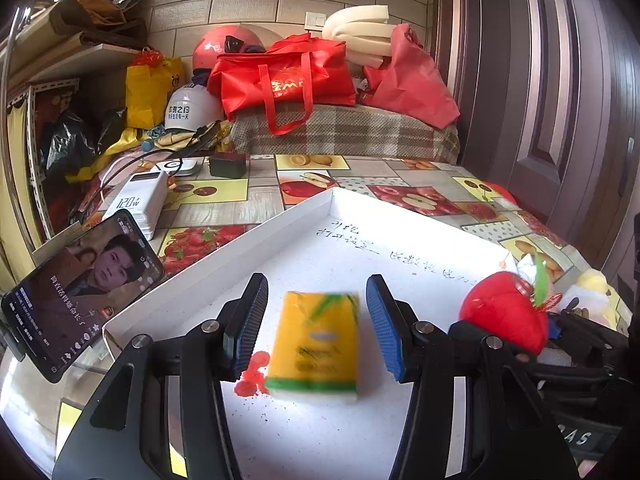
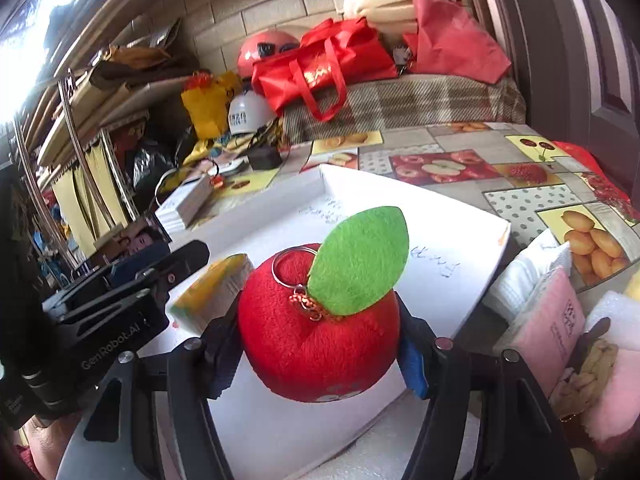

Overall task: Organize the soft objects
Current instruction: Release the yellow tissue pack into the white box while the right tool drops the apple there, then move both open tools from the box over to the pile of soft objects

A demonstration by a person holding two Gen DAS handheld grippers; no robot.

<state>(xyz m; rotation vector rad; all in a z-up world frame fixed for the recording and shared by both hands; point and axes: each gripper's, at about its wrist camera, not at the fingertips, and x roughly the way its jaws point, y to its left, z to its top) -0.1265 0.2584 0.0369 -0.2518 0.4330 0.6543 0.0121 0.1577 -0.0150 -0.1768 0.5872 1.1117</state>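
Note:
A yellow tissue pack (image 1: 314, 340) lies flat in the white tray (image 1: 248, 236), slightly blurred. My left gripper (image 1: 317, 286) is open around it, with clear gaps between both blue pads and the pack. A red plush apple (image 2: 320, 344) with a green felt leaf (image 2: 360, 260) and a key ring sits between the fingers of my right gripper (image 2: 320, 332), both pads against its sides, over the tray's near right part. The left wrist view shows the apple (image 1: 504, 312) at the right, atop the right gripper's fingers. The tissue pack (image 2: 216, 288) lies left of the apple.
A phone on a stand (image 1: 80, 288) and a white power bank (image 1: 138, 200) stand left of the tray. A pink tissue pack (image 2: 548, 328), a folded white cloth (image 2: 528, 268) and white foam sit at its right. Red bags (image 1: 288, 76) and helmets crowd the back.

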